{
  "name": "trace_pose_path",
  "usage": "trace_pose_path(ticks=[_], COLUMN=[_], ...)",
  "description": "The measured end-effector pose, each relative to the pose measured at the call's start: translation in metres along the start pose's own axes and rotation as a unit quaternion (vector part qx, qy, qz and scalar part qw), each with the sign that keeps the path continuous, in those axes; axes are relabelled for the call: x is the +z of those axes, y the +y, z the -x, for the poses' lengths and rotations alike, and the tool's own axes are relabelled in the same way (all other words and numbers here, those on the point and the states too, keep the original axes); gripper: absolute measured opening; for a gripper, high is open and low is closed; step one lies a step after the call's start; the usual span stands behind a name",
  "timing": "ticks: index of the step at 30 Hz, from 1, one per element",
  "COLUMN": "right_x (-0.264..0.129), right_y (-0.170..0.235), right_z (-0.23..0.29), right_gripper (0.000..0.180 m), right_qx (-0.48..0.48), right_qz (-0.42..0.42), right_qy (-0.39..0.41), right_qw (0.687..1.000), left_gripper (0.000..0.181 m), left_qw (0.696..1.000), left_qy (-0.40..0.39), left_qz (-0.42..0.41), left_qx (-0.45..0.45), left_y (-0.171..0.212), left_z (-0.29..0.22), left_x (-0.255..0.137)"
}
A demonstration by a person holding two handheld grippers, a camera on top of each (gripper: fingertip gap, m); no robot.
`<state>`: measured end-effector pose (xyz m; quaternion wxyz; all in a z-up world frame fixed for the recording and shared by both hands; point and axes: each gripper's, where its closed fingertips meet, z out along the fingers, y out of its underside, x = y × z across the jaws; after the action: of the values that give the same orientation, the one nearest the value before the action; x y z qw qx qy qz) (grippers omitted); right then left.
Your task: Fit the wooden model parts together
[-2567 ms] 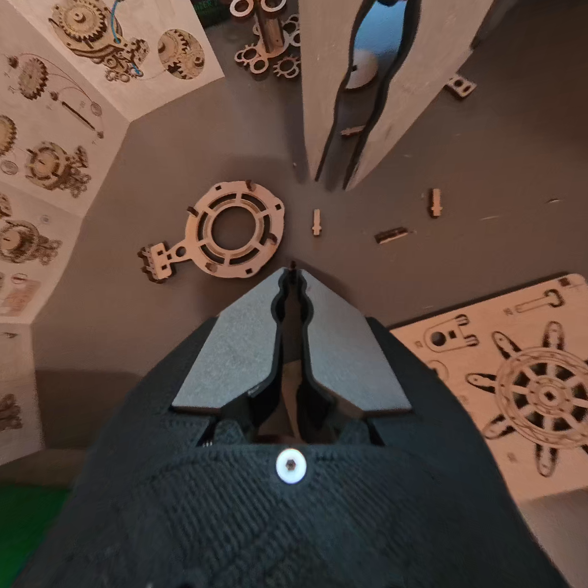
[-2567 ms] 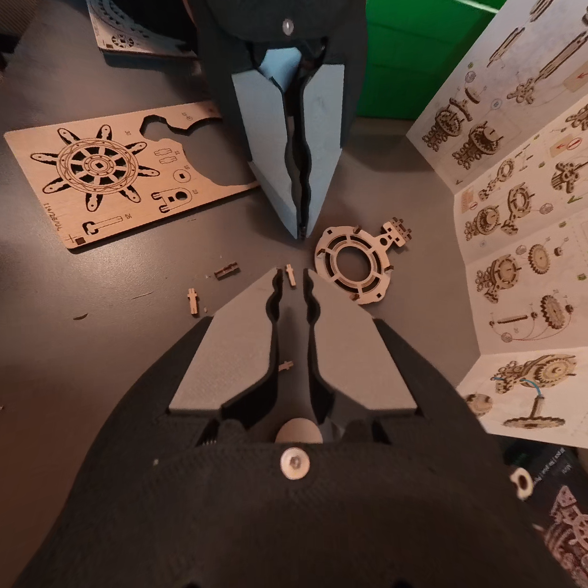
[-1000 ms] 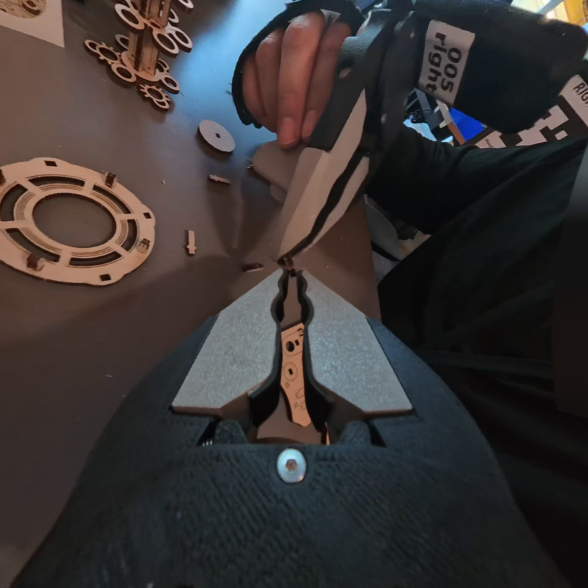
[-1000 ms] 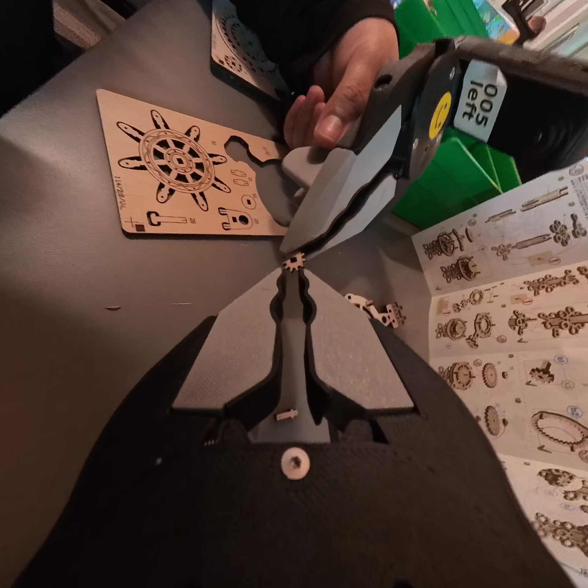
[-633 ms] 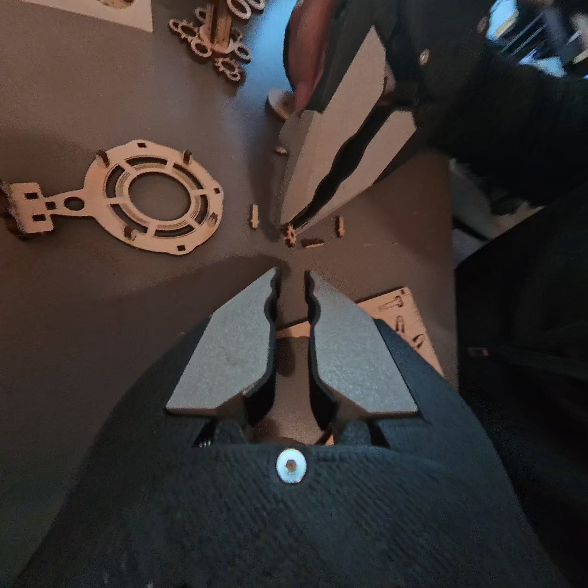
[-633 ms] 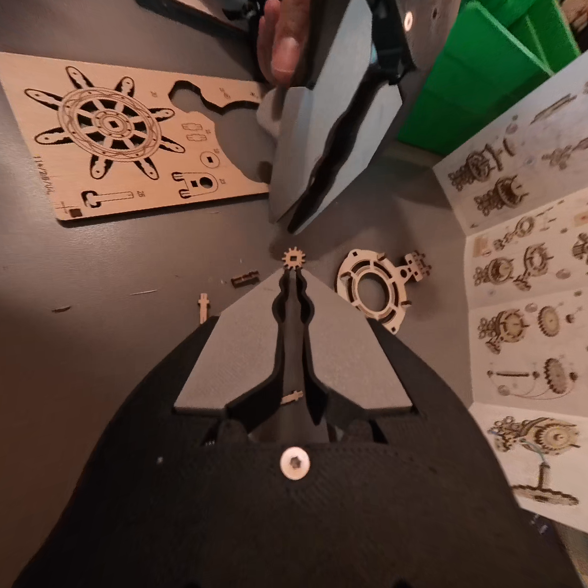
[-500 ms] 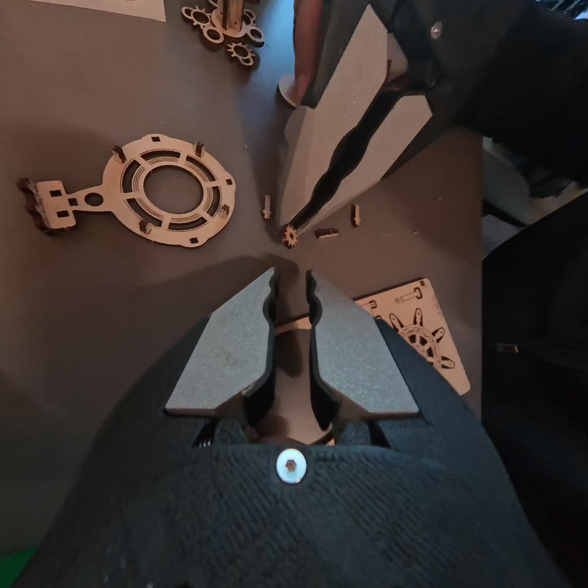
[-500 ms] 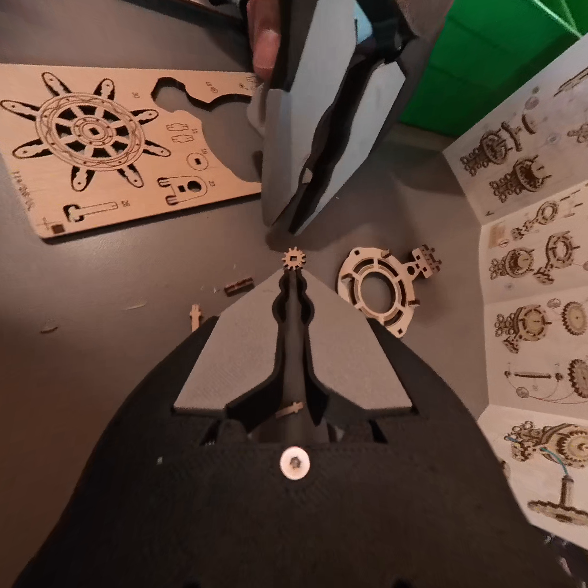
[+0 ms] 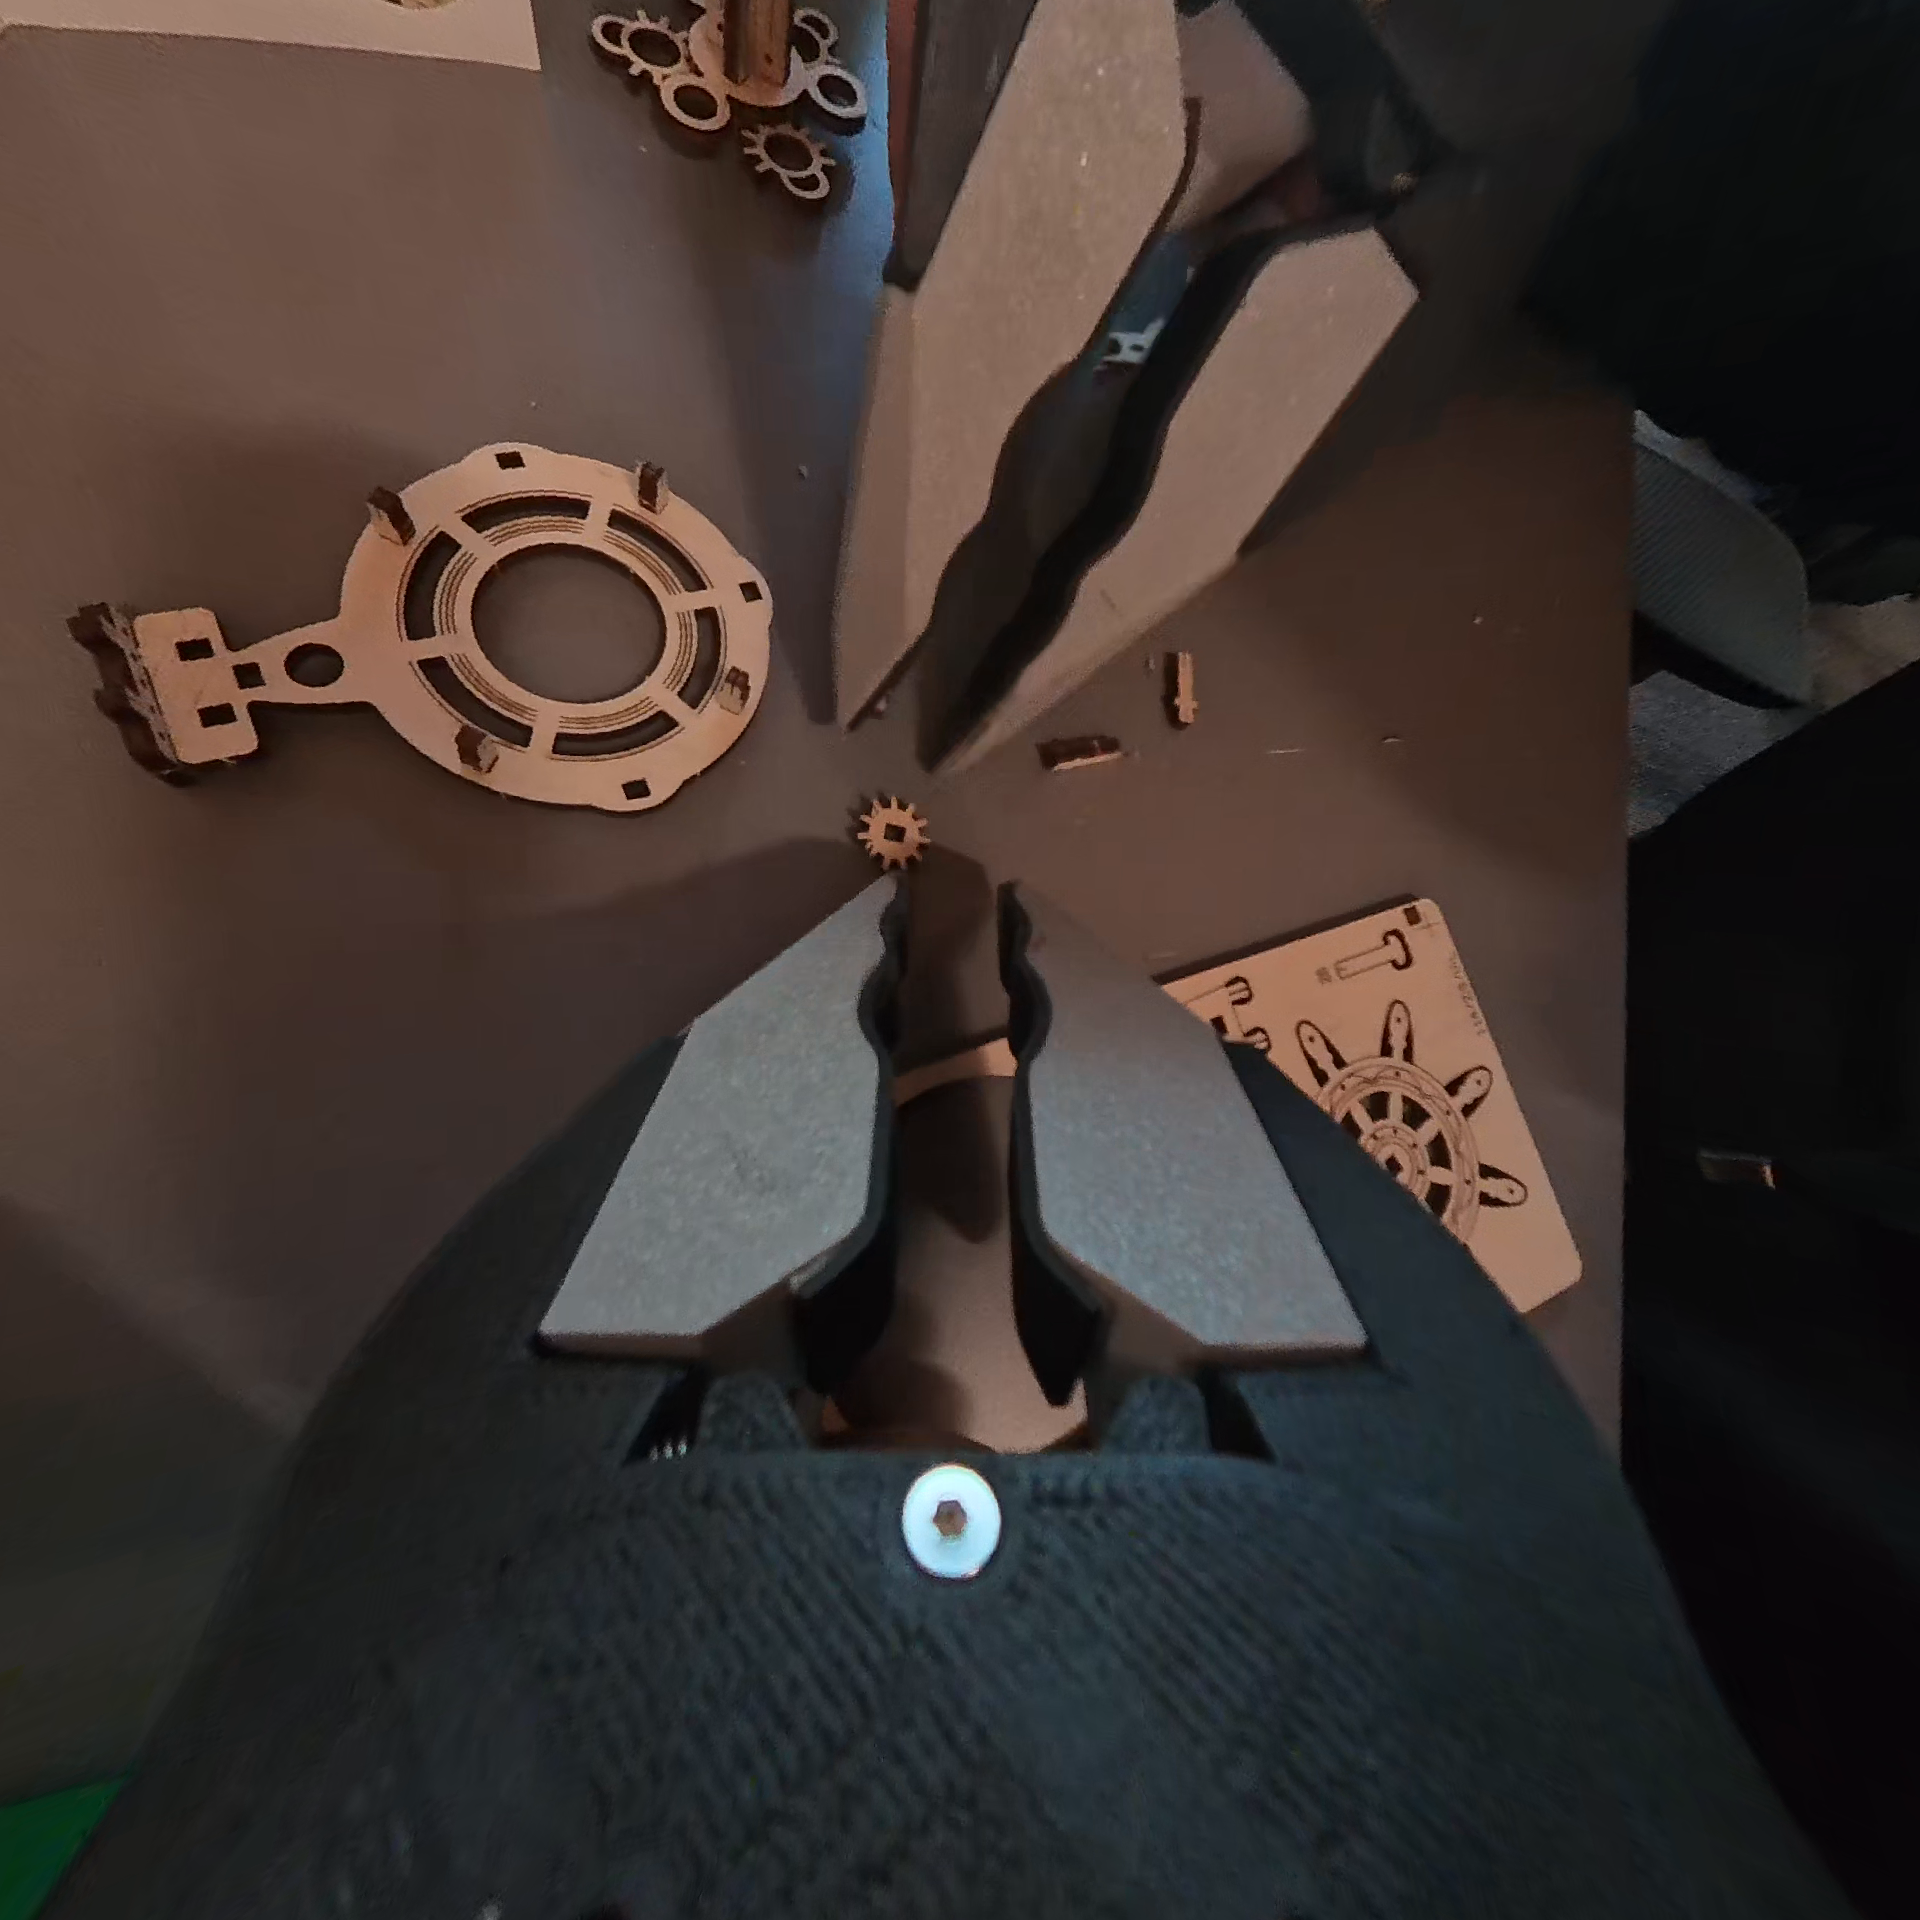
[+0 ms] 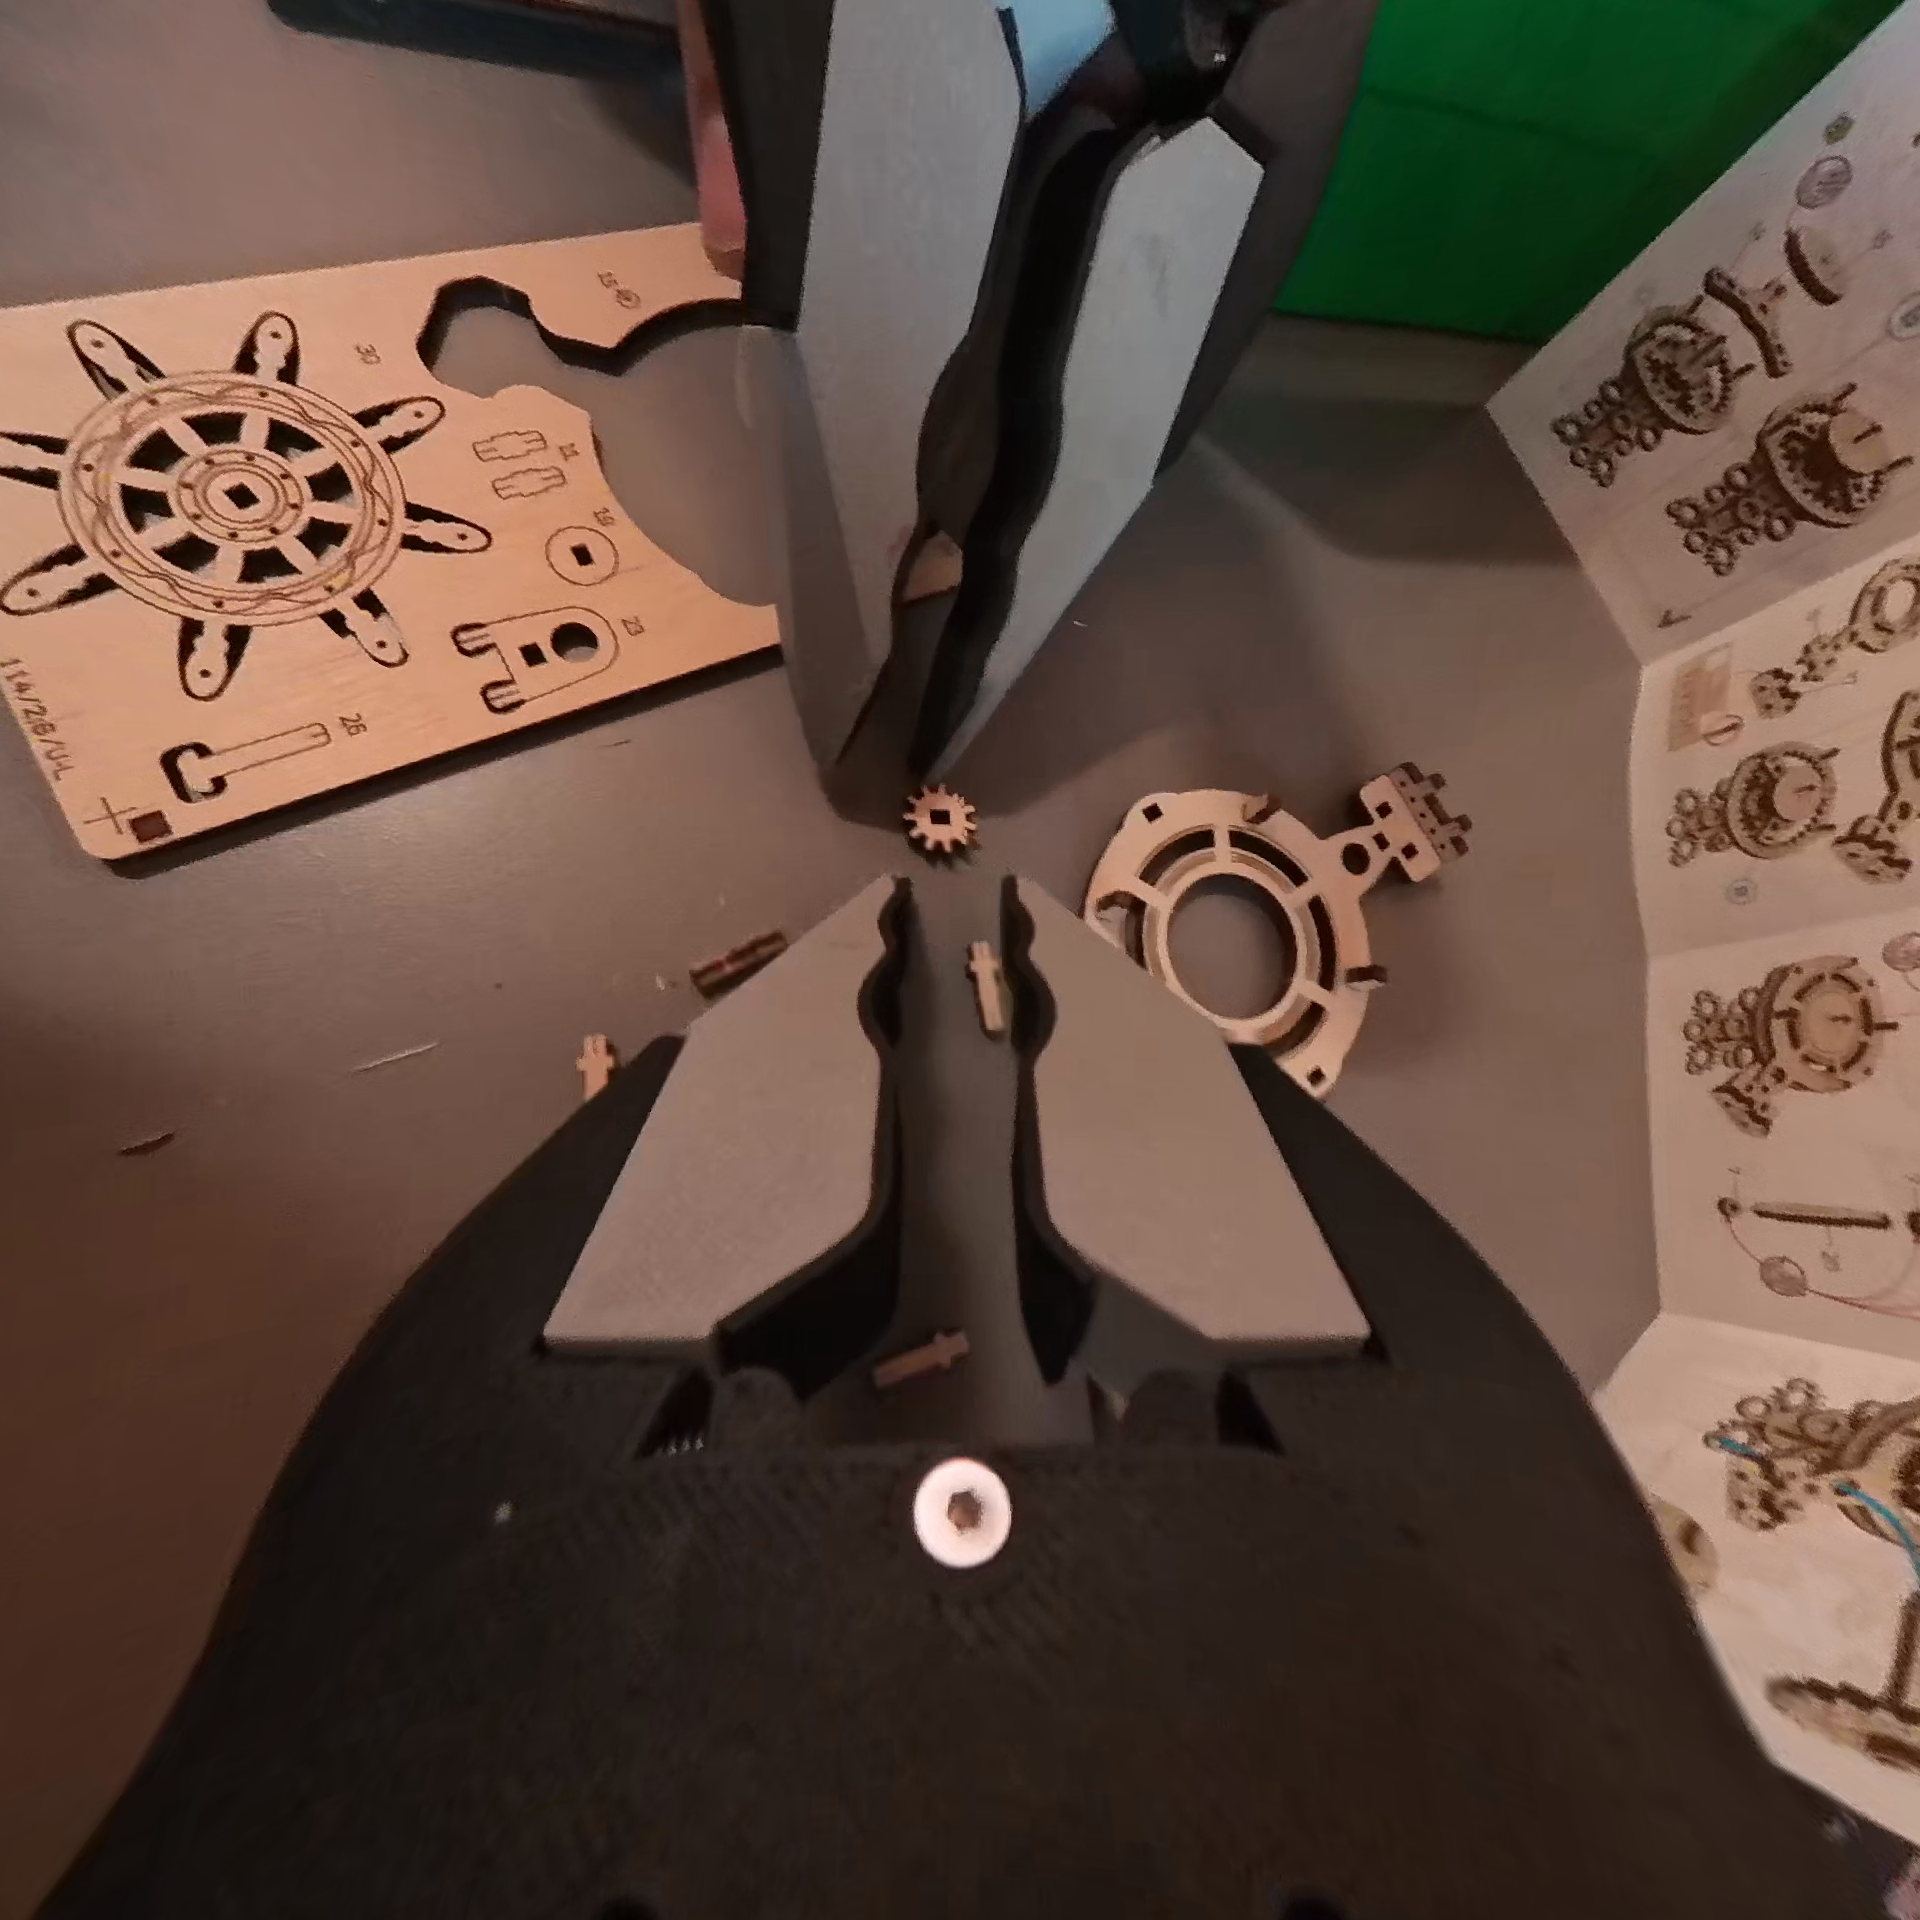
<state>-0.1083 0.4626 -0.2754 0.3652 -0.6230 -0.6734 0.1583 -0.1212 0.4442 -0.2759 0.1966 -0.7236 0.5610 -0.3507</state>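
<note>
A small wooden gear [image 9: 891, 828] lies flat on the grey table between the two grippers, held by neither; it also shows in the right wrist view [image 10: 938, 819]. My left gripper [image 9: 951, 888] is open and empty, its tips just short of the gear. My right gripper [image 10: 951, 883] is open too, with a small wooden peg [image 10: 987, 982] on the table between its fingers. The right gripper [image 9: 894, 743] faces me from across the gear in the left wrist view. A wooden ring part with a handle [image 9: 561, 634] lies beside the gear, also in the right wrist view [image 10: 1236, 935].
A cut plywood sheet with a wheel pattern [image 10: 312, 540] lies beside the grippers. Loose pegs [image 9: 1078, 750] [image 10: 736, 961] are scattered near the gear. A folded instruction sheet [image 10: 1766, 727] stands at one side, a green box [image 10: 1507, 156] behind. A built gear assembly [image 9: 727, 62] stands farther off. Only a small space, under 4 cm, lies between the two pairs of fingers.
My right gripper was shut on the small gear and has opened; the gear now lies on the table. Earlier my left gripper let go of the gear and opened. Both have lowered towards the table.
</note>
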Motion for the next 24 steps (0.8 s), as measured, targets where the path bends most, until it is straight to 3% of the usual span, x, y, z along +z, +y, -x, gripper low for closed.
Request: trace_pose_path(ticks=[7,18,21,24], right_x=[-0.022,-0.009,-0.019,-0.045], right_y=[0.018,0.017,-0.001,-0.035], right_z=[-0.013,-0.009,-0.009,-0.001], right_gripper=[0.009,0.000,0.000,0.000], right_qx=[0.022,0.008,0.024,0.052], right_qz=[0.011,0.016,-0.056,-0.189], right_qy=[0.015,0.000,-0.009,-0.060], right_qw=[1.000,1.000,0.998,0.979], left_gripper=[0.014,0.014,0.015,0.016], left_qw=[1.000,0.999,0.997,0.991], left_qy=[-0.002,-0.042,-0.063,-0.081], left_qz=[-0.008,-0.011,-0.023,-0.057], left_qx=[0.000,0.021,0.043,0.086], left_y=[-0.003,-0.006,-0.012,-0.026], left_z=[0.003,0.009,0.013,0.009], left_x=[-0.011,-0.011,-0.015,-0.021])
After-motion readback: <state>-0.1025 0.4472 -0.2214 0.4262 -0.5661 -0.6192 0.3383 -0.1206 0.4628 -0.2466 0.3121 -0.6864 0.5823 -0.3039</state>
